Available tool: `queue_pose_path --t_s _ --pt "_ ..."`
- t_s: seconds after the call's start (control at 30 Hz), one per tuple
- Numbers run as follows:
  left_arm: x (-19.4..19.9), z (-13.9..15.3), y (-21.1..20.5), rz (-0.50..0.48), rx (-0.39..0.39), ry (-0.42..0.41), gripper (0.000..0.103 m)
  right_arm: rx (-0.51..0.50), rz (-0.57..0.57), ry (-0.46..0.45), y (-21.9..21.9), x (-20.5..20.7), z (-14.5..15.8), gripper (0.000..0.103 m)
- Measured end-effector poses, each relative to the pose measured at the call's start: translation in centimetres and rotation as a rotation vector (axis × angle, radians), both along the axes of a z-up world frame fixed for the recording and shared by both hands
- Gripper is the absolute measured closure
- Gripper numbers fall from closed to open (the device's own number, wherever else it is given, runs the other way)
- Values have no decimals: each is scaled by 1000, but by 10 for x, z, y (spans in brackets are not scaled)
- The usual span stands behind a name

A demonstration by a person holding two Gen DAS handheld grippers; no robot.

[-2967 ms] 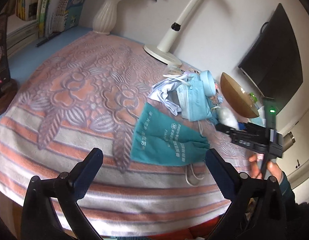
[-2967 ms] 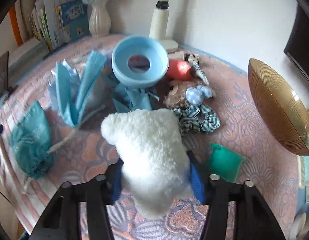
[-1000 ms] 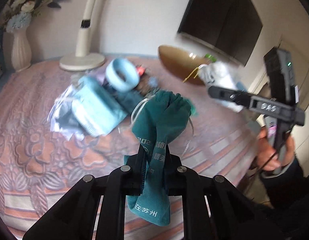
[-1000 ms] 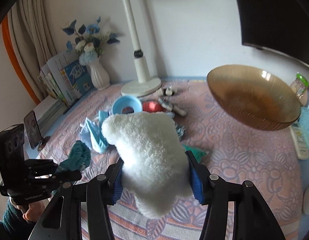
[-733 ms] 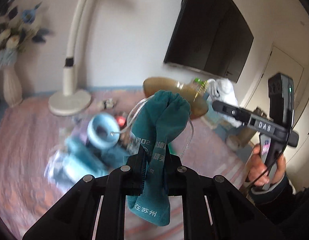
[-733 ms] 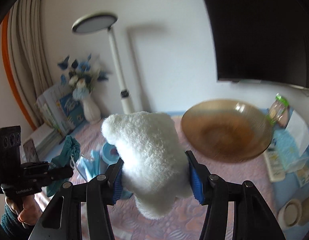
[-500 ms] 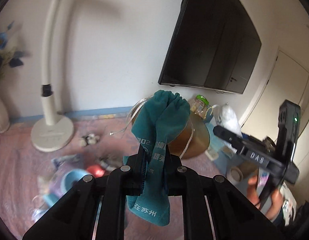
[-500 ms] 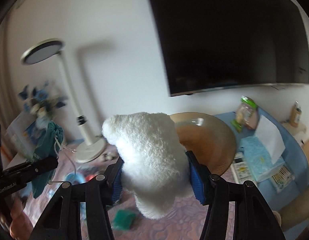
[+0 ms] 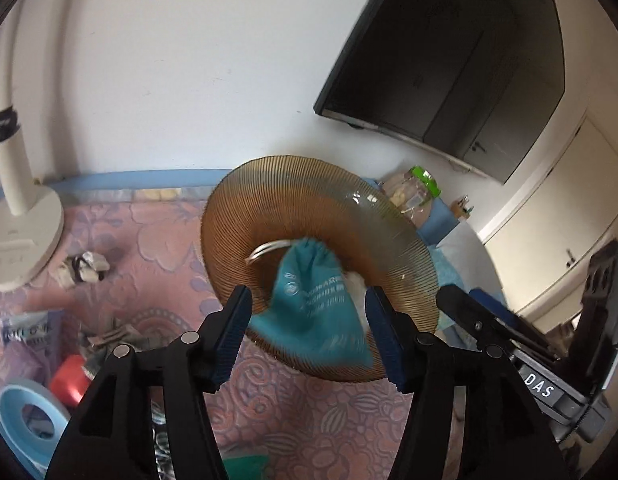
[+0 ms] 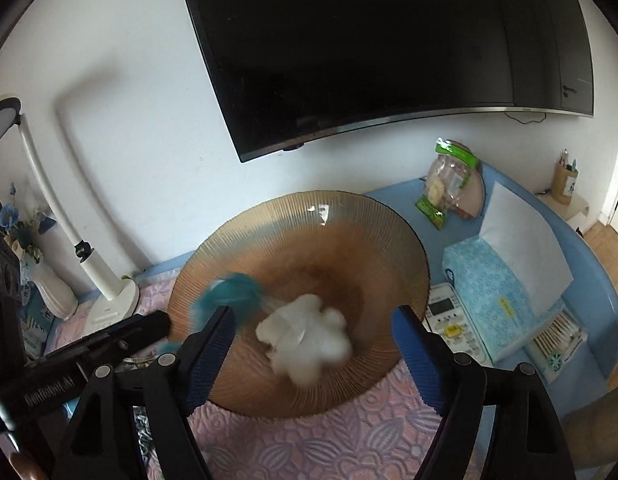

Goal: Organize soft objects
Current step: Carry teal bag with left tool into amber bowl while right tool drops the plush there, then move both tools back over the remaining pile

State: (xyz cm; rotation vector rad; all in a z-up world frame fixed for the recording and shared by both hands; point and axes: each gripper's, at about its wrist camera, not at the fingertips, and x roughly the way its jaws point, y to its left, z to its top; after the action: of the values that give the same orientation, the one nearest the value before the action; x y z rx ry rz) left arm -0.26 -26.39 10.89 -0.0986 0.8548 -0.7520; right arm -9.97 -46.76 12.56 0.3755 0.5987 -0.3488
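Currently: teal drawstring cloth pouch (image 9: 317,304) and white fluffy plush toy (image 10: 307,338), both light and squashy, dropping into ribbed amber glass bowl (image 10: 397,236), pouch at nine o'clock. Left gripper (image 9: 309,334) and right gripper (image 10: 311,354) jaws just opened, empty. Regrasp mid-body.

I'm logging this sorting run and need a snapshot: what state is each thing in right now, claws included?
Left claw: open, jaws just opened, gripping nothing.
Right claw: open, jaws just opened, gripping nothing.
Teal pouch: released, blurred, in the bowl.
White plush toy: released, blurred, in the bowl.
Amber bowl: upright on the pink cloth, holding both.
Television: screen dark.
Desk lamp: cannot tell if lit.
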Motion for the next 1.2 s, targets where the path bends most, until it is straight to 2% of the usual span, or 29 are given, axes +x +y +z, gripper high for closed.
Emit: queue_pose_path --t_s 0.1,0.23,0.27,0.4,0.5,0.53,0.57,0.67,0.73,0.8,0.93,1.0,1.1,1.2 --pt "-12 11 22 9 -49 6 46 11 13 -7 4 -11 0 24" --pt "-45 44 65 58 -40 -108 46 -7 78 -32 31 -25 12 24" --pt "-55 54 79 68 -40 -137 43 -19 94 -42 40 -30 17 24" --pt "-92 88 138 115 -63 -228 18 -14 185 -81 73 -42 32 24" --pt "-121 114 190 107 -110 -273 15 -9 242 -96 98 -48 39 24" --pt "-134 123 210 140 -118 -300 13 -15 259 -96 108 -49 40 23" --pt "-143 128 225 168 -117 -322 2 -20 276 -91 117 -48 39 23" --pt "-167 140 266 269 -91 -385 1 -15 326 -74 142 -45 32 22" --pt "-175 133 286 330 -35 -405 1 -5 357 -46 159 -39 22 22" --pt "-171 116 295 379 20 -382 1 -4 378 -17 171 -34 13 22" --pt "-139 48 310 420 97 -236 1 -2 438 50 199 -21 -10 22" --pt "-126 23 316 418 76 -170 1 -4 461 72 210 -17 -18 22" --pt "-108 -14 330 405 -2 -59 1 11 526 117 234 -8 -34 22" --pt "-98 -39 332 381 -1 -3 1 16 601 162 259 6 -51 22"
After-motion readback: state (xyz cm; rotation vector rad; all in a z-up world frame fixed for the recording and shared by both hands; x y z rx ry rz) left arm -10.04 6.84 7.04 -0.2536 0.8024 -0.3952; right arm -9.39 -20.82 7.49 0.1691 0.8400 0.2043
